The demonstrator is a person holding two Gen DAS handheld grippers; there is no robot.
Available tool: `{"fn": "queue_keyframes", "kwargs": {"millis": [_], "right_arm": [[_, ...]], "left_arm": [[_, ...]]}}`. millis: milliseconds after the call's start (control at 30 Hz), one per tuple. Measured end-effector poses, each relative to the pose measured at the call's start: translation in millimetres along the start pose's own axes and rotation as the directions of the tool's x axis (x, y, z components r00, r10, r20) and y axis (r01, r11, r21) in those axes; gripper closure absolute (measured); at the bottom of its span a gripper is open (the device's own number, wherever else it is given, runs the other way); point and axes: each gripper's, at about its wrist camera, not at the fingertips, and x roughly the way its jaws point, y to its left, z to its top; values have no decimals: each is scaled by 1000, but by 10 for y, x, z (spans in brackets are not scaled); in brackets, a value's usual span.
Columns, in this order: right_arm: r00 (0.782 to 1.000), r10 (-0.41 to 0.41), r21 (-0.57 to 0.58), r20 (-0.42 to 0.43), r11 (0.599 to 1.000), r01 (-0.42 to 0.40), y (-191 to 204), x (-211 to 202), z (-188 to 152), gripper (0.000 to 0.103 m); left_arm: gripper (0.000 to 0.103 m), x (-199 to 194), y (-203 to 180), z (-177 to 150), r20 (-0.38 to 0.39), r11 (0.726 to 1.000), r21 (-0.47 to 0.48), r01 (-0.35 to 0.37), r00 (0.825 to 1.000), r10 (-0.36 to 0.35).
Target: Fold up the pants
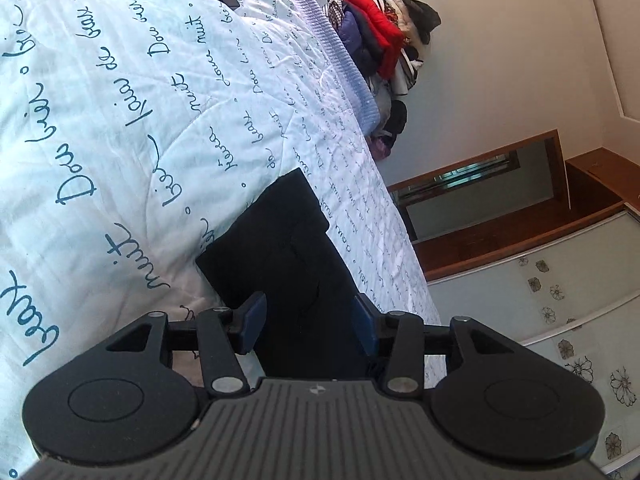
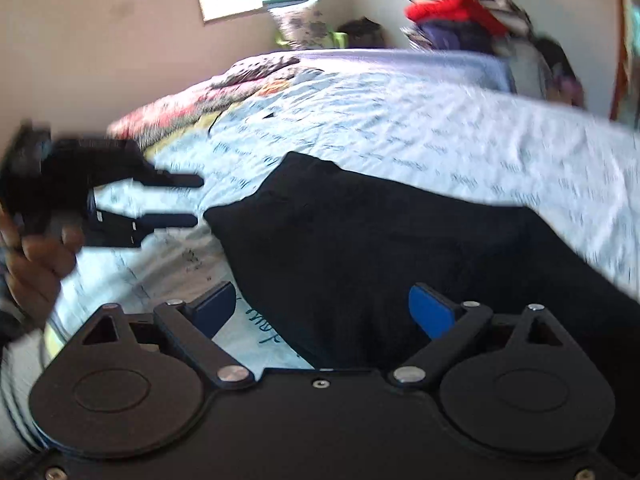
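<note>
Both wrist views close above bed (image 1: 120, 80), angled down, sharing black pants (image 1: 280, 240)

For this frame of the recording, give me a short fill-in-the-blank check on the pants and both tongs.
1. The pants on the bed are ____ in colour.
2. The quilt under them is pale blue, printed with cursive ____.
3. The pads of the right tongs are ____ in colour.
4. The left tongs stand ____, gripping nothing.

Missing words: black; writing; blue; open

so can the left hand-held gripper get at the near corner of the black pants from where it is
Probably yes. The left hand-held gripper is open and empty, the black pants lie flat on the bedspread just ahead of its fingertips, and nothing lies between them.
</note>
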Motion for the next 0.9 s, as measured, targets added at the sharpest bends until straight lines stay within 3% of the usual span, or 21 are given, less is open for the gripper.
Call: {"fn": "queue_keyframes", "kwargs": {"millis": [67,133,267,367,500,600,833,900], "right_arm": [[1000,-18,-120,-2,993,18,258,141,10,15],[998,-58,-276,0,960,56,544,281,-28,19],[988,-147,-499,37,854,146,915,504,-107,30],[971,-224,-604,84,764,228,1038,659,-127,30],[971,-233,-640,47,740,208,1082,830,-117,36],[961,-266,-681,79,690,247,1146,894,-106,36],[938,-329,-708,105,638,303,1118,974,-120,36],[935,-334,-719,121,620,315,1166,1005,-112,42]], "left_arm": [[48,-44,47,10,11,1000,-9,3,1000,-3],[48,-64,63,27,13,1000,-6,9,1000,-9],[48,-96,80,46,9,1000,25,14,1000,-14],[48,-87,117,67,-1,999,23,23,1000,-23],[47,-84,180,100,-3,999,13,31,1000,-31],[47,-78,223,118,-7,999,4,35,999,-35],[47,-77,267,137,-25,999,-2,49,999,-49],[47,-51,254,130,-29,999,-2,44,999,-44]]}}
